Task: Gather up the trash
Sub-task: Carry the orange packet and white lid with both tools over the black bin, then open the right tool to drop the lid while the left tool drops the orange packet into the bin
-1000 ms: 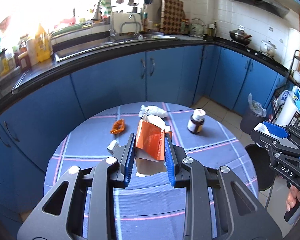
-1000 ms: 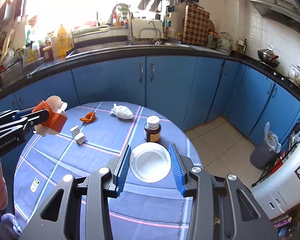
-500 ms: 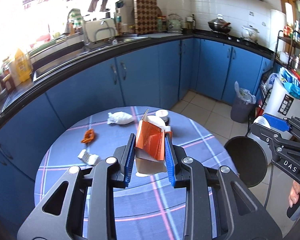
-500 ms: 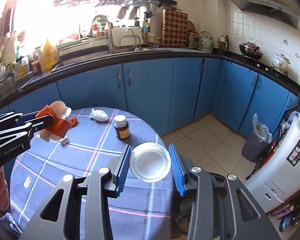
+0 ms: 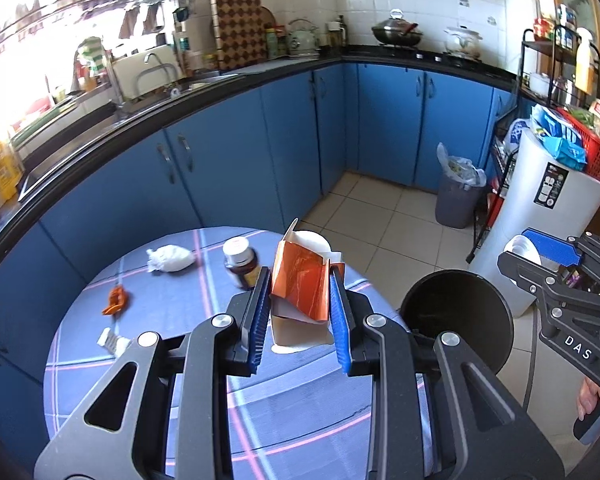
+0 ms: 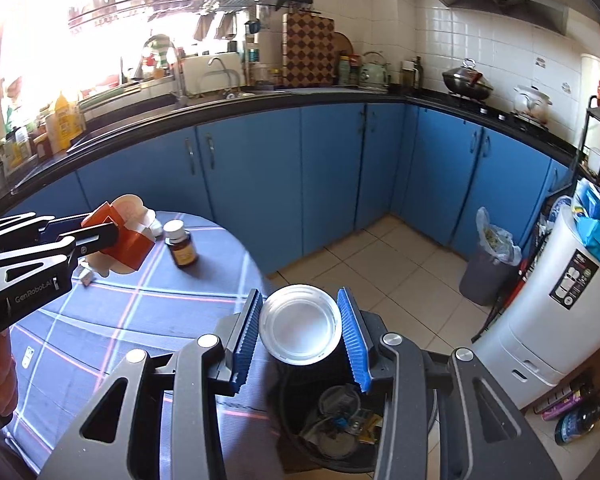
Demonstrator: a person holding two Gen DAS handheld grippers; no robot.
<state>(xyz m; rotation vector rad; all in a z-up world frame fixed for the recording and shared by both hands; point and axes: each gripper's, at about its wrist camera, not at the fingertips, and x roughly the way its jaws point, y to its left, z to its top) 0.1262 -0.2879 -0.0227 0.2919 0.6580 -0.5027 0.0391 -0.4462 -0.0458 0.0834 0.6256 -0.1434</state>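
Pinching an orange carton [image 5: 300,280], the left gripper [image 5: 300,320] hangs over the table [image 5: 140,360]. The right gripper [image 6: 302,330] clamps a white lid [image 6: 300,326] — directly above the black bin [image 6: 340,432] at its near right

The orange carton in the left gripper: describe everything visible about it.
The orange carton is a glossy, copper-orange cardboard pack with a pale, whitish inside, crushed and torn open, flaps sticking up. It sits tilted between the blue ribbed pads of the left gripper, which press on both sides. It is held in the air above the checked tablecloth, touching nothing else. From the right wrist view it hangs beside the brown bottle.
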